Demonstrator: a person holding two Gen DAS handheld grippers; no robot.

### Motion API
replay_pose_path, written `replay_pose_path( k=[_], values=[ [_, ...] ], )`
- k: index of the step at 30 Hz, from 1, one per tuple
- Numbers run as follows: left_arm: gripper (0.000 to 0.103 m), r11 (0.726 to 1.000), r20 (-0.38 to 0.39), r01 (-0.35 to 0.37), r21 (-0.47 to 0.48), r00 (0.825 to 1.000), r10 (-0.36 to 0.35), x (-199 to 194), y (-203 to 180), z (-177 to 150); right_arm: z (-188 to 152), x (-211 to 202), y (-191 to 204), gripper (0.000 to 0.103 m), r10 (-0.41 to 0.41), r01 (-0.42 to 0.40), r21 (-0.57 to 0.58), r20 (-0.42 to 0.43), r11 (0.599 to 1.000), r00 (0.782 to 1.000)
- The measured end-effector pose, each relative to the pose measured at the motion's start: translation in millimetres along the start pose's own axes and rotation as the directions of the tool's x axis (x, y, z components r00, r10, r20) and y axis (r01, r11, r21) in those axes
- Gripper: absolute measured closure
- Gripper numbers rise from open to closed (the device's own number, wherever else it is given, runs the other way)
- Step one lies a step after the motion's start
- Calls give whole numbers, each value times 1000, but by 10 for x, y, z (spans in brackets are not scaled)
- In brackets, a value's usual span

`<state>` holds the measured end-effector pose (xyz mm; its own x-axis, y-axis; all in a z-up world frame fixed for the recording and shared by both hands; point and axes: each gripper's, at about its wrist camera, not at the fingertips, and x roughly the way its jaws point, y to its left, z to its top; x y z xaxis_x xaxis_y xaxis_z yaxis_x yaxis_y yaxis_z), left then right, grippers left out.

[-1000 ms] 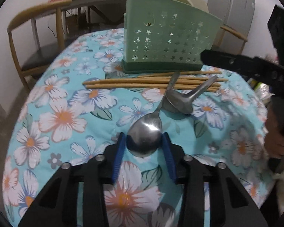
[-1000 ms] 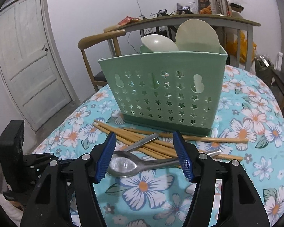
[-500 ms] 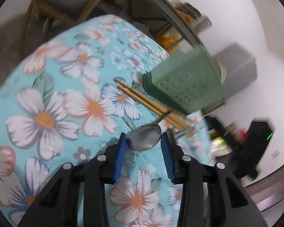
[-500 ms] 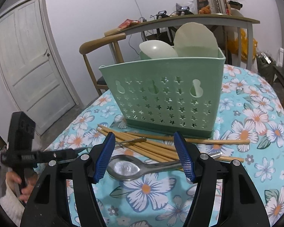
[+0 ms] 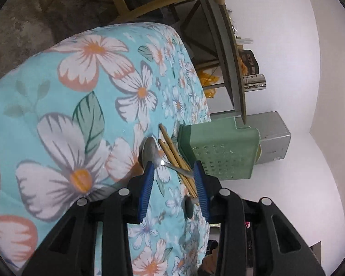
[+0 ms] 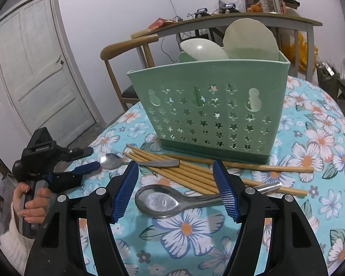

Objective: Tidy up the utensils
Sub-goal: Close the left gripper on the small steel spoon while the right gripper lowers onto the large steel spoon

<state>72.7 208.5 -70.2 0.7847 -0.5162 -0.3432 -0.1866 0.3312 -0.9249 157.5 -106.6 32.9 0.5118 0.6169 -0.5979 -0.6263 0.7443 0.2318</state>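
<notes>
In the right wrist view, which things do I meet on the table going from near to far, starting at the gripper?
Right gripper → large spoon → chopsticks → green basket → chair

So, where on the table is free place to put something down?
Bare tablecloth lies right of the green holder, and nearest the camera, below the wide spoon. Crowded: the strip before the holder, with chopsticks and thin spoon.

Floral-clothed table [image 6: 322, 138] — green caddy [image 6: 218, 115], chopsticks [image 6: 191, 172], two spoons [image 6: 172, 201] on it
</notes>
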Motion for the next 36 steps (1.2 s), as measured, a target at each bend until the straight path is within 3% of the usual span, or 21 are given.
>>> replay_pose_path(
  k=[5, 9, 12, 15, 20, 23, 27, 30, 33, 36],
  values=[
    [74, 979, 64, -180, 97, 983, 175, -13, -166, -101, 12, -24, -29, 39, -11, 11, 4, 7, 1000, 1000],
    [73, 954, 100, -267, 133, 962, 255, -5, -223, -138, 19, -27, -65, 38, -28, 28, 8, 8, 1000, 1000],
    [74, 962, 127, -254, 99, 962, 241, 82, -173, -50, 33, -23, -136, 38, -48, 48, 24, 7, 999, 999],
    [76, 962, 120, -242, 126, 966, 228, 190, -175, -33, 57, -59, -205, 38, -50, 49, 53, 19, 997, 999],
    [100, 963, 115, -246, 106, 965, 234, 301, -82, 47, 60, -117, -207, 38, -67, 66, 39, 26, 997, 997],
    [101, 980, 141, -196, 44, 972, 188, 194, -23, 82, 4, -124, -123, 38, -73, 73, -4, 24, 997, 997],
    [102, 976, 251, -216, -6, 945, 210, -39, 18, 57, -175, -22, -46, 38, -70, 69, -36, -33, 997, 997],
    [101, 974, 276, -225, -22, 935, 222, -121, 37, 63, -265, 26, 78, 38, -65, 59, -98, -62, 993, 996],
    [101, 967, 305, -254, -18, 920, 247, -180, 37, 78, -308, 84, 181, 38, 9, -21, -117, -103, 993, 995],
    [101, 967, 320, -250, -41, 914, 249, -221, 88, 92, -352, 168, 279, 38, 17, -37, -142, -140, 989, 990]
  ],
)
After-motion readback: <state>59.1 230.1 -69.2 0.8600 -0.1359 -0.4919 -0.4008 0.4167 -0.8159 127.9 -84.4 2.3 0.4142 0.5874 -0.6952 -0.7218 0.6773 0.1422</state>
